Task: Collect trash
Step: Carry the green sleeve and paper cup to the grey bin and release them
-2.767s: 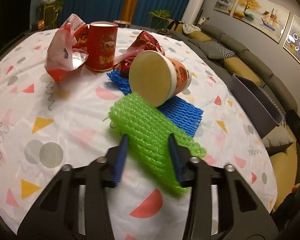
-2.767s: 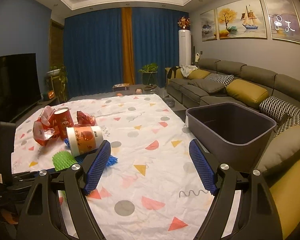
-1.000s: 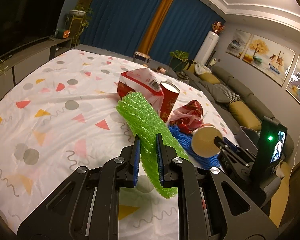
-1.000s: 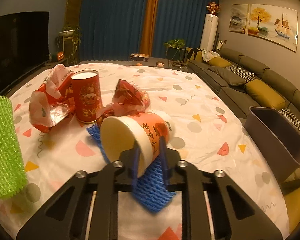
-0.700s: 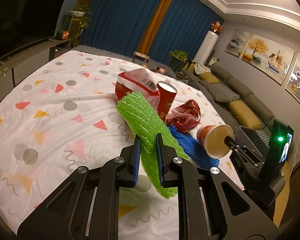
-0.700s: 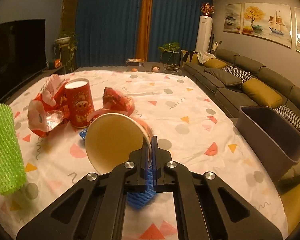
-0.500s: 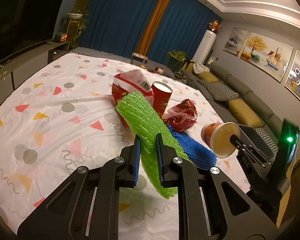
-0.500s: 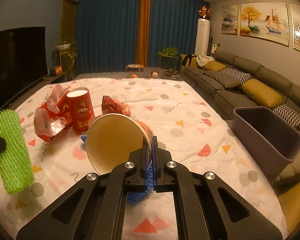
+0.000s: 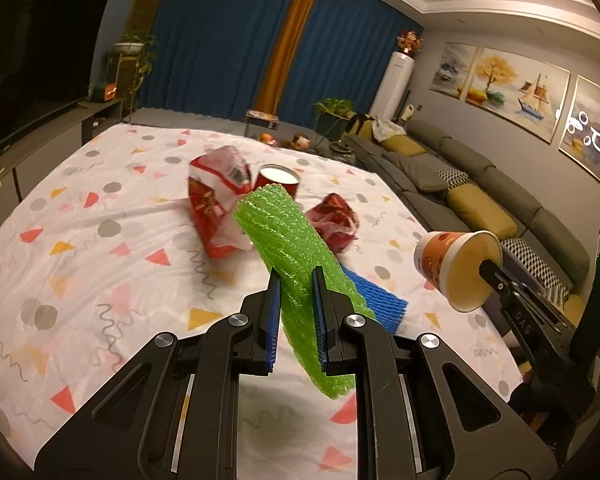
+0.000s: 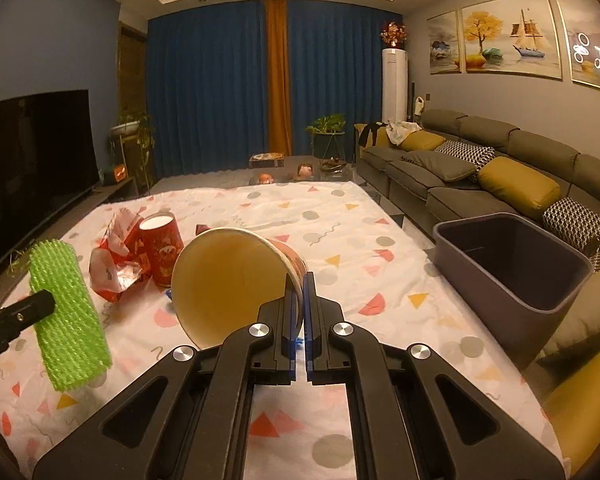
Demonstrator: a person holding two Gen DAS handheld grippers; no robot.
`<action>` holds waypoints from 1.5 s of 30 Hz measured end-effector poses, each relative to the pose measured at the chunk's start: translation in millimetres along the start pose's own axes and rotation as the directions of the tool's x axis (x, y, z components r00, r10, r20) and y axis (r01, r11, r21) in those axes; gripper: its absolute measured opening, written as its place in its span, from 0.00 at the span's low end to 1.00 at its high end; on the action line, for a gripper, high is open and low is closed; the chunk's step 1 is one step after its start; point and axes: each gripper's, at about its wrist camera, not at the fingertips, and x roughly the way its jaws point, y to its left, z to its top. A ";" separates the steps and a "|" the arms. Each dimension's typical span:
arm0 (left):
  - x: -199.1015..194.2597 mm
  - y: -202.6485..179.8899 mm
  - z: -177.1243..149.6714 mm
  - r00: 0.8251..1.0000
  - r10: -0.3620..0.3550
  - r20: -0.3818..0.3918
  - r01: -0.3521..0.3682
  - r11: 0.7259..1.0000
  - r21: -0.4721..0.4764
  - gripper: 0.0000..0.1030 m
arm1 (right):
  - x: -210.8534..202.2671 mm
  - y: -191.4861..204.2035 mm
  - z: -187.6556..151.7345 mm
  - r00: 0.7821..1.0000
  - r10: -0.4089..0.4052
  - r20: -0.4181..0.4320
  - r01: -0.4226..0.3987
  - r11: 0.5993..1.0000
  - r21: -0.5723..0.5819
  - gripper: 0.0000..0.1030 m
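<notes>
My left gripper (image 9: 295, 280) is shut on a green foam net sleeve (image 9: 290, 252), held above the table; the sleeve (image 10: 66, 314) also shows at the left of the right wrist view. My right gripper (image 10: 299, 284) is shut on the rim of an orange paper cup (image 10: 228, 280), lifted off the table with its mouth toward the camera; the cup (image 9: 458, 268) hangs at the right of the left wrist view. On the table lie a blue foam net (image 9: 374, 300), a red cup (image 10: 162, 252), a red-white wrapper (image 9: 216, 200) and a crumpled red wrapper (image 9: 334, 220).
A grey bin (image 10: 512, 260) stands off the table's right edge, in front of a grey sofa (image 10: 500, 172) with yellow cushions. The table wears a white patterned cloth (image 10: 340, 240). A dark TV (image 10: 32, 168) fills the left wall.
Both grippers have risen and drifted right with their loads. The right gripper closed tight on the cup's rim and lifted it off the blue net.
</notes>
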 end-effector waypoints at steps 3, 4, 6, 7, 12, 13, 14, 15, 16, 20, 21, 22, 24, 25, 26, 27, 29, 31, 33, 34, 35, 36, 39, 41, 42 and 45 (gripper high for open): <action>1.3 -13.4 0.8 1.000 -0.007 -0.001 0.007 1.000 0.025 0.14 | -7.5 -11.2 1.5 1.000 -0.006 0.014 0.006 1.000 0.014 0.04; 2.2 -17.7 0.9 1.000 -0.010 0.000 0.010 0.999 0.032 0.14 | -8.9 -13.6 2.0 1.000 -0.007 0.017 0.007 1.000 0.017 0.04; 3.7 -27.4 2.3 1.000 -0.017 0.003 0.017 0.999 0.050 0.14 | -11.6 -20.5 3.2 1.000 -0.013 0.023 0.012 1.000 0.025 0.04; 4.6 -32.4 2.9 1.000 -0.021 0.003 0.020 0.998 0.057 0.14 | -13.9 -25.6 3.6 0.999 -0.017 0.028 0.017 0.999 0.030 0.04; 14.0 -56.3 7.3 0.999 -0.040 0.000 0.040 0.995 0.094 0.14 | -20.5 -48.4 6.7 0.998 -0.045 0.047 0.042 0.998 0.054 0.04; 16.0 -60.3 8.3 0.999 -0.044 -0.001 0.044 0.994 0.100 0.14 | -21.7 -55.7 7.3 0.997 -0.052 0.050 0.049 0.997 0.062 0.04; 17.9 -66.6 9.2 0.999 -0.048 -0.002 0.048 0.993 0.109 0.14 | -22.4 -61.1 8.0 0.997 -0.059 0.052 0.055 0.996 0.068 0.04; 20.9 -73.3 10.4 0.998 -0.055 -0.004 0.055 0.991 0.119 0.14 | -23.1 -65.7 8.5 0.996 -0.067 0.055 0.063 0.995 0.073 0.04; 22.9 -77.9 11.6 0.998 -0.061 -0.006 0.061 0.990 0.126 0.14 | -24.0 -72.0 9.2 0.995 -0.077 0.058 0.072 0.994 0.079 0.04; 34.1 -103.0 17.8 0.996 -0.092 -0.010 0.092 0.982 0.164 0.14 | -26.4 -95.7 12.6 0.990 -0.120 0.068 0.113 0.988 0.103 0.04; 36.7 -109.1 19.1 0.995 -0.101 -0.012 0.102 0.980 0.172 0.14 | -27.3 -101.3 13.1 0.989 -0.132 0.070 0.124 0.987 0.107 0.04; 40.7 -117.5 21.0 0.993 -0.113 -0.016 0.114 0.976 0.185 0.14 | -28.3 -110.0 14.2 0.986 -0.150 0.073 0.141 0.984 0.113 0.04; 47.4 -132.9 23.8 0.990 -0.141 -0.026 0.144 0.968 0.206 0.14 | -26.3 -117.7 15.9 0.982 -0.173 0.074 0.164 0.979 0.120 0.04; 50.9 -142.1 25.1 0.987 -0.157 -0.030 0.160 0.963 0.216 0.14 | -25.9 -124.8 17.4 0.979 -0.189 0.075 0.179 0.976 0.125 0.04; 55.0 -151.1 26.8 0.984 -0.174 -0.036 0.178 0.958 0.225 0.14 | -25.4 -129.6 18.5 0.977 -0.200 0.076 0.189 0.974 0.128 0.04; 59.8 -161.5 28.3 0.980 -0.195 -0.044 0.200 0.951 0.236 0.14 | -24.6 -135.5 19.7 0.975 -0.211 0.075 0.200 0.971 0.132 0.04; 66.6 -176.8 30.2 0.974 -0.221 -0.051 0.227 0.941 0.250 0.14 | -23.3 -146.6 22.2 0.970 -0.233 0.075 0.221 0.965 0.142 0.04; 74.1 -193.9 31.8 0.967 -0.249 -0.055 0.255 0.929 0.269 0.14 | -21.6 -158.3 24.4 0.964 -0.254 0.074 0.241 0.959 0.151 0.04; 80.4 -207.2 33.3 0.961 -0.269 -0.059 0.275 0.919 0.283 0.14 | -19.9 -167.8 25.5 0.960 -0.272 0.074 0.258 0.953 0.156 0.04; 84.1 -215.3 33.8 0.959 -0.278 -0.061 0.284 0.914 0.291 0.14 | -18.4 -172.5 25.9 0.956 -0.283 0.072 0.269 0.950 0.159 0.04; 89.5 -224.6 35.3 0.955 -0.290 -0.066 0.296 0.908 0.298 0.14 | -17.1 -177.1 26.4 0.955 -0.290 0.070 0.276 0.947 0.163 0.04; 93.0 -230.0 36.3 0.952 -0.297 -0.069 0.303 0.904 0.301 0.14 | -14.9 -181.7 27.2 0.953 -0.296 0.068 0.282 0.945 0.167 0.04; 106.3 -248.0 37.4 0.945 -0.318 -0.079 0.326 0.891 0.314 0.14 | -10.8 -195.8 27.7 0.946 -0.317 0.062 0.302 0.937 0.177 0.04; 114.7 -258.7 37.2 0.942 -0.324 -0.087 0.334 0.885 0.325 0.14 | -7.6 -205.0 27.1 0.943 -0.327 0.057 0.312 0.932 0.186 0.04; 118.5 -262.4 36.7 0.941 -0.327 -0.090 0.338 0.882 0.328 0.14 | -5.8 -209.2 26.7 0.942 -0.332 0.055 0.317 0.930 0.189 0.04; 134.0 -277.9 36.4 0.935 -0.337 -0.108 0.353 0.874 0.333 0.14 | -1.1 -216.6 27.3 0.938 -0.342 0.048 0.327 0.924 0.196 0.04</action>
